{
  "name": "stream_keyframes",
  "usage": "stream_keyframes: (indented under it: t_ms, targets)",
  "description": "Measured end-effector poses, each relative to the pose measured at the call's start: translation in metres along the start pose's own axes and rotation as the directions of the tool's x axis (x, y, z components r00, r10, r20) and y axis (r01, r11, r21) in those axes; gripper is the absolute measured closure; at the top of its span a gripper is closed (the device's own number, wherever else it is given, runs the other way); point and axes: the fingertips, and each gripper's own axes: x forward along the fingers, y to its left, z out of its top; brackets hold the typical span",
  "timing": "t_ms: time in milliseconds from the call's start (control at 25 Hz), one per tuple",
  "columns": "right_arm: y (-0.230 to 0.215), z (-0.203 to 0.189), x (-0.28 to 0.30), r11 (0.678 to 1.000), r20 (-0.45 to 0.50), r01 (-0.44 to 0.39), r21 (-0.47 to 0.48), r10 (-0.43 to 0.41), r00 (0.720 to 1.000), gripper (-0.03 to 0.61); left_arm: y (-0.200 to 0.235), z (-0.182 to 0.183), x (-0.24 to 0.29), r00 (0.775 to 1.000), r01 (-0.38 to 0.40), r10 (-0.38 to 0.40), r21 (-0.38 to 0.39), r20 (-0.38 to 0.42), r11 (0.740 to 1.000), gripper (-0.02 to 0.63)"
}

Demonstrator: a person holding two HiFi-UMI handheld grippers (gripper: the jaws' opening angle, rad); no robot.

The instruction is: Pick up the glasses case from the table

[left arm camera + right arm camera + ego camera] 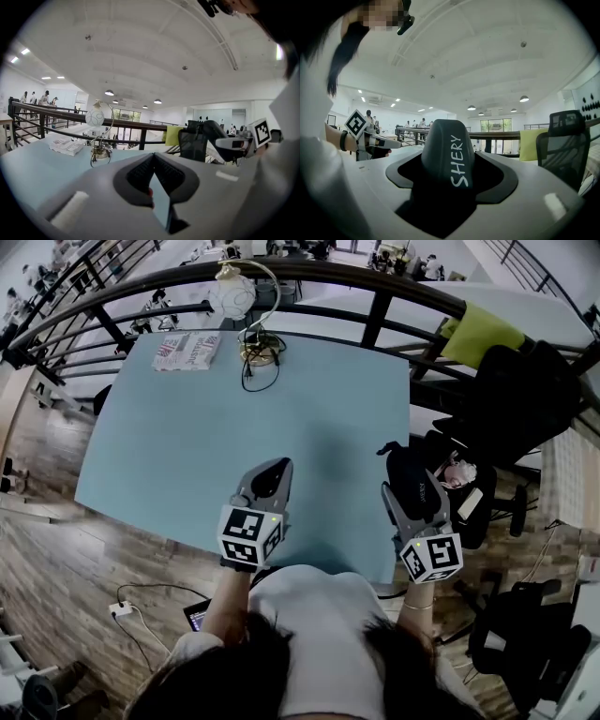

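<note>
While gripped — glasses case (446,146), right gripper (450,169)

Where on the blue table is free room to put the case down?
The table is bare across its middle and near half, between the left gripper and the lamp. Only the far edge is crowded: lamp, cable, printed packet.

Bright, even light from ceiling lamps (524,99) — soft shadows, heavy fisheye bending with dark vignetted corners — close foreground blurred.
</note>
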Motion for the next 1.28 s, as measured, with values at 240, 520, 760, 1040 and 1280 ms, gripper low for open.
stream_keyframes:
  t_ms: [240, 520, 760, 1040, 1280]
  targets:
    - [0.005, 0.001, 0.008, 1.0, -0.004, -0.006, 0.013, 0.007, 1.0, 0.245, 0.004, -0.001, 0.002, 1.0, 0.008, -0.008, 0.003, -0.011, 1.0, 0.557]
    - [0.011, -0.005, 0.012, 1.0, -0.003, -0.008, 0.019, 0.008, 1.0, 0.245, 0.008, -0.001, 0.002, 1.0, 0.018, -0.018, 0.002, -0.013, 1.0, 0.557]
    - [0.014, -0.002, 0.011, 1.0, -0.005, -0.001, 0.018, 0.002, 1.0, 0.245, 0.006, 0.0, 0.002, 1.0, 0.022, -0.022, 0.002, -0.011, 1.0, 0.557]
    - [0.016, -0.004, 0.011, 1.0, -0.001, 0.001, 0.014, -0.001, 1.0, 0.245, 0.004, -0.001, 0.002, 0.999, 0.03, -0.03, 0.005, -0.012, 1.0, 0.557]
    - [0.021, -0.004, 0.011, 1.0, -0.001, -0.004, 0.003, 0.004, 1.0, 0.245, 0.002, -0.002, 0.003, 0.999, 0.036, -0.036, 0.006, -0.006, 0.999, 0.557]
